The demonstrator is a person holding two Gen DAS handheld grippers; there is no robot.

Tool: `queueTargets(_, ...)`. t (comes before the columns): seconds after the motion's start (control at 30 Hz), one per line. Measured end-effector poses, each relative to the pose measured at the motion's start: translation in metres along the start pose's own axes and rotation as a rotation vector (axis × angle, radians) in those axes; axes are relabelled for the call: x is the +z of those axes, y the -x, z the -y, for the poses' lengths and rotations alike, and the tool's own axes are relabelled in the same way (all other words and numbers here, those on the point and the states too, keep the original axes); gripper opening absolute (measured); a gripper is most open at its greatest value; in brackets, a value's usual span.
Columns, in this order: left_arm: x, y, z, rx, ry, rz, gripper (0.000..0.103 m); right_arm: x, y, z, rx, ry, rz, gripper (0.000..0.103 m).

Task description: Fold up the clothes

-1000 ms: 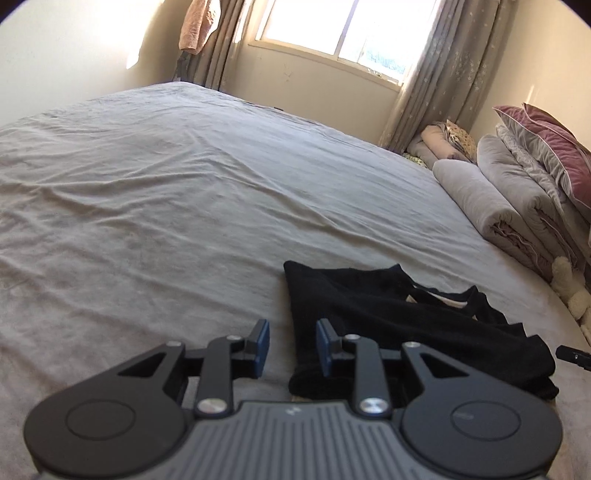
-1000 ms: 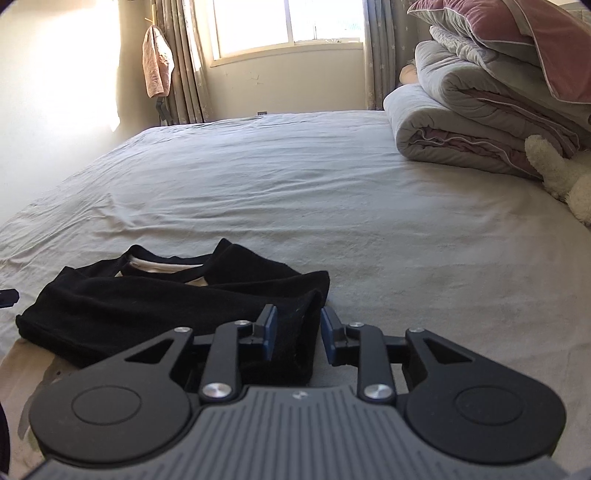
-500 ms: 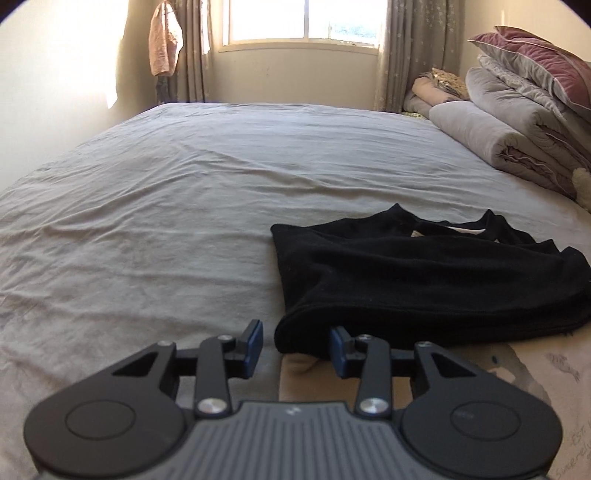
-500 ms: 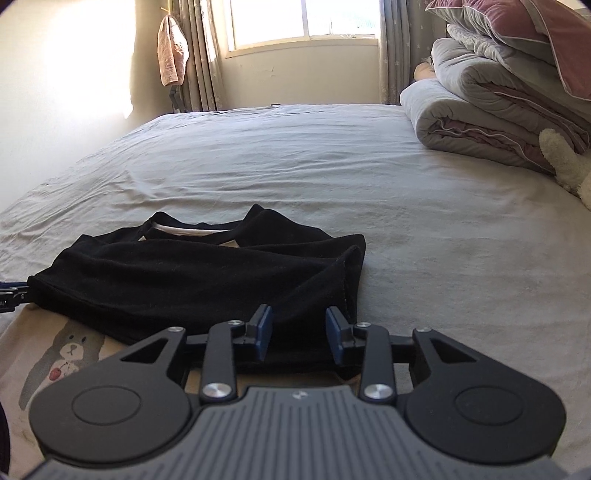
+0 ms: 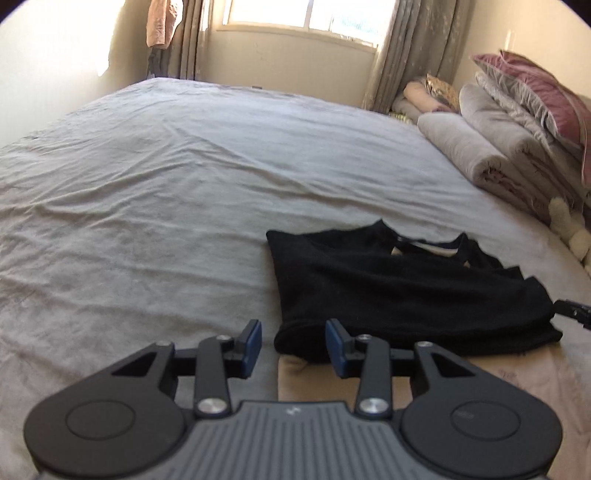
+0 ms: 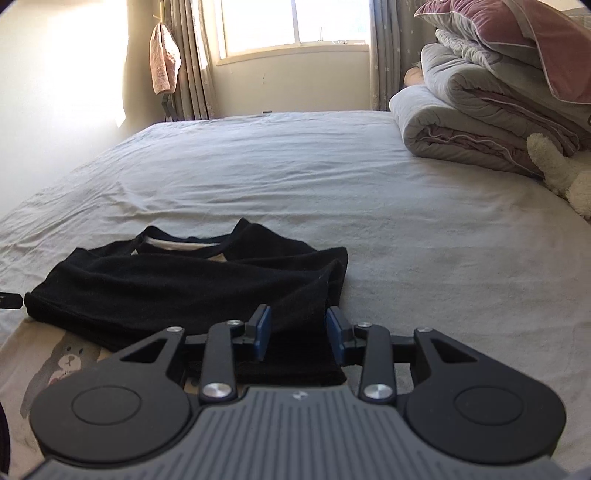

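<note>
A shirt with black sleeves lies on the grey bed. Its black top part (image 5: 399, 291) (image 6: 184, 288) is folded flat with the neck opening away from me. Its beige body with a bear print (image 6: 66, 365) lies nearest me. My left gripper (image 5: 293, 343) is open, at the shirt's near left corner, with the black fold's end between its blue pads. My right gripper (image 6: 298, 338) is open over the shirt's near right corner. Each gripper's tip shows at the edge of the other view.
Rolled quilts and a pink pillow (image 6: 480, 110) are stacked at the right side of the bed, with a white plush toy (image 6: 561, 173) beside them. A window with curtains (image 6: 291, 26) is at the far wall. Wrinkled grey sheet (image 5: 147, 206) stretches to the left.
Both grippers have opened wider and shifted a little over the shirt's near corners. More of the beige part shows now than a second ago.
</note>
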State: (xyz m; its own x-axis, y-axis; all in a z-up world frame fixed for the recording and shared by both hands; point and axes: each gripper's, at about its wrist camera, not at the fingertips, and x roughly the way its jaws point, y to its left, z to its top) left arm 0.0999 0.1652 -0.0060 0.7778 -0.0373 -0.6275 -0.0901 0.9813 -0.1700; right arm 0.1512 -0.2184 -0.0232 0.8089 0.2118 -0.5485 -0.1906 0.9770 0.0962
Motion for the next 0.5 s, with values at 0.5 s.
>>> queueTargets(0.5, -0.022, -0.054, 0.025, -0.068, -0.157, 0.069, 0.022, 0.001, -0.057, -0.016, -0.032, 0.099, -0.057, 0.034)
